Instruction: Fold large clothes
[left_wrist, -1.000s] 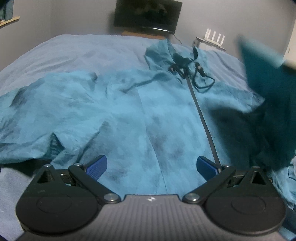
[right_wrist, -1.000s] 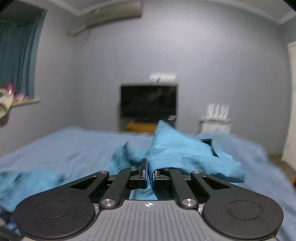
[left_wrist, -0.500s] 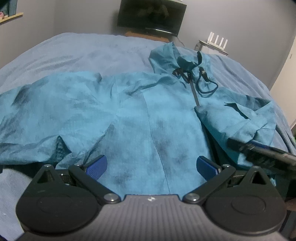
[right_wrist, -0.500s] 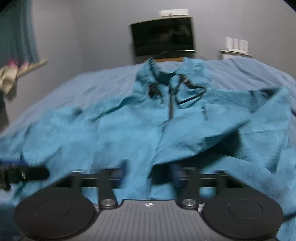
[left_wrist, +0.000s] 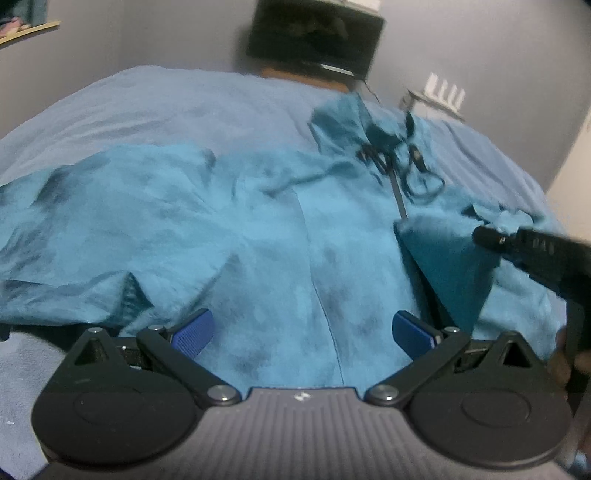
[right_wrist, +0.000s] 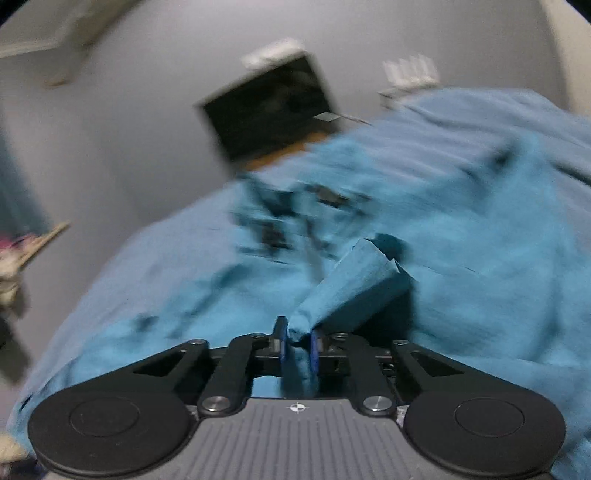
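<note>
Left wrist view: one teal jacket (left_wrist: 258, 236) lies spread on the blue bed (left_wrist: 184, 107), zip and black drawcords toward the far end. Left gripper (left_wrist: 303, 328) hovers above the hem, jaws wide apart, nothing between its two blue pads (left_wrist: 194, 330). Right gripper (left_wrist: 491, 236) reaches in from the right, pinching a fold of the jacket's right side; half a second ago it lay lower, near the edge. Beyond the bed stands one dark screen (left_wrist: 314, 37).

Right wrist view, blurred: right gripper (right_wrist: 297, 341) has just been closing, its jaws narrow, clamping a bunched fold of jacket (right_wrist: 351, 291); earlier they gaped empty.
</note>
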